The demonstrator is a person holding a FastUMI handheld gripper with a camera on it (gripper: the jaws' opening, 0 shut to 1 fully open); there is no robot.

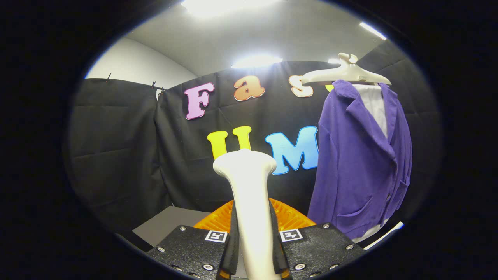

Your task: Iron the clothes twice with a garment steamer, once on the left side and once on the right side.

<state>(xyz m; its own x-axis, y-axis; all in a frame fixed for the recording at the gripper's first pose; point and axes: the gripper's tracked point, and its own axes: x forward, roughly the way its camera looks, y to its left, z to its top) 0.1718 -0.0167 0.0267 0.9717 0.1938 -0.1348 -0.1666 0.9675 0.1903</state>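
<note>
Booth: you stand facing a black cloth wall [128,155], under bright ceiling lights [255,61].
Jacket: a purple jacket [358,167] hangs over a white shirt [375,105] on a pale plastic hanger [344,74]. It hangs beyond the fingers and off to their right, well apart from the steamer. Its front faces you, with a lapel, buttons and a lower pocket showing.
Steamer: the garment steamer's white handle [249,194] rises upright between the fingers. Its orange ribbed head [290,216] spreads out just behind them.
Surface: a grey flat surface [171,223] lies low, to the left of the steamer.
Gripper: your gripper [253,245] is clamped on the steamer handle. Both black fingers [194,249] press its sides, each marked with a small square tag.
Progress: the steamer is in hand but nowhere near the cloth. By my reading, neither the left nor the right pass has begun.
Remaining: you need to bring the head across to the jacket, run it over one side, then over the other.
</note>
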